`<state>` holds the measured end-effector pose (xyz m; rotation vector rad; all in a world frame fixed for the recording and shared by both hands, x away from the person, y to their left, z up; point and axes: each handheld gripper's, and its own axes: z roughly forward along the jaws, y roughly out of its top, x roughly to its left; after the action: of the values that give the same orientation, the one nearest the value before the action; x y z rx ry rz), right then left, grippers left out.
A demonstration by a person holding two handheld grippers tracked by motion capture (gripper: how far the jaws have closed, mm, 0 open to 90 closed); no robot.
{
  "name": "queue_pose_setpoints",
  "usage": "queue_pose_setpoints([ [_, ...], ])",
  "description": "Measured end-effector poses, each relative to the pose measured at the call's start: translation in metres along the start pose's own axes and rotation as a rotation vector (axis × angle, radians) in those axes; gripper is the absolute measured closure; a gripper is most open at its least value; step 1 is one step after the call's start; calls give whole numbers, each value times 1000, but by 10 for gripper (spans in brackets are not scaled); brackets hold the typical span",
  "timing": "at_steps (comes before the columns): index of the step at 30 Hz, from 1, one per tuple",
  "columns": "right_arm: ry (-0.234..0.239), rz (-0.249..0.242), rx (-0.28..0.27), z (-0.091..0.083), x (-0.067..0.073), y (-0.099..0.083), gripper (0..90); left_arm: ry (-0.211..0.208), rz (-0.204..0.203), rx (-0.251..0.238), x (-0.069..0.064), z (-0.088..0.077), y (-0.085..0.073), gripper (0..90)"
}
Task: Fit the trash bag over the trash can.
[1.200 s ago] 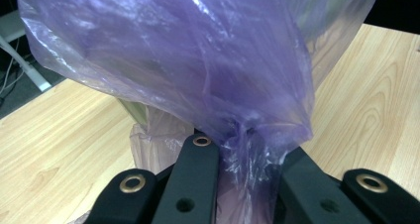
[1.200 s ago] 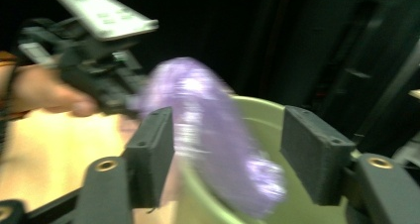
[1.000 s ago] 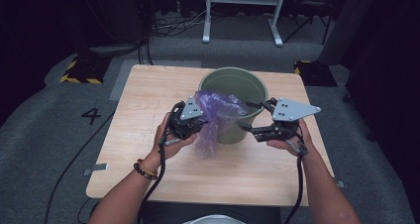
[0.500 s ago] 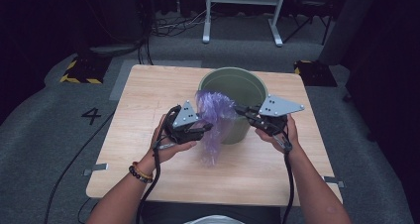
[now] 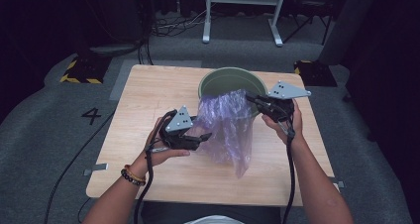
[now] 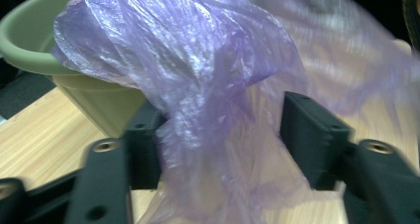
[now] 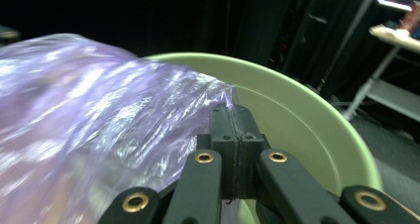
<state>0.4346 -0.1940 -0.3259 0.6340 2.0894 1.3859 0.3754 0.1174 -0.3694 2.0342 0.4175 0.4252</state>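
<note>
The right gripper [image 5: 253,99] pinches one edge of the purple bag [image 5: 229,127] at the green bucket [image 5: 218,80] rim. The left gripper [image 5: 204,137] has been opening, the bag hanging loose between its jaws. The bag still needs spreading over the bucket.

Bucket [image 5: 218,81] at table's [image 5: 148,95] far edge, bag [image 5: 228,130] draped before it, between both grippers.

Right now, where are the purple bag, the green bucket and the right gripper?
purple bag [image 5: 229,130], high view, middle of hanging film.
green bucket [image 5: 218,79], high view, inner wall.
right gripper [image 7: 232,116], right gripper view, jaw tips pinching the bag's edge.
</note>
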Motion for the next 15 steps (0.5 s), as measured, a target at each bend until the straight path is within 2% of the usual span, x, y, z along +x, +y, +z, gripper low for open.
queue_pose_setpoints([
  [1,-20,11,17,2,-5,-1,899,-4,39,18,-3,1,0,530],
  [2,-28,11,26,3,-7,-1,897,-4,39,18,-3,1,0,610],
  [3,-36,14,38,4,-9,-2,895,-3,80,28,-6,3,1,656],
  [5,-36,31,42,5,-13,-3,876,-10,95,27,-7,4,2,729],
  [8,-49,35,55,6,-16,-4,827,0,91,18,-7,4,3,840],
  [9,-44,42,49,6,-17,-5,737,-2,73,-10,-5,3,4,867],
  [11,-33,44,43,3,-17,-6,640,12,57,-29,-4,2,5,881],
  [13,-42,40,32,-1,-16,-6,541,14,47,-38,-3,2,6,885],
  [14,-42,40,32,-1,-16,-6,541,16,36,-45,-2,1,6,885],
  [15,-26,30,22,-6,-14,-6,483,10,10,-54,0,1,7,886],
])
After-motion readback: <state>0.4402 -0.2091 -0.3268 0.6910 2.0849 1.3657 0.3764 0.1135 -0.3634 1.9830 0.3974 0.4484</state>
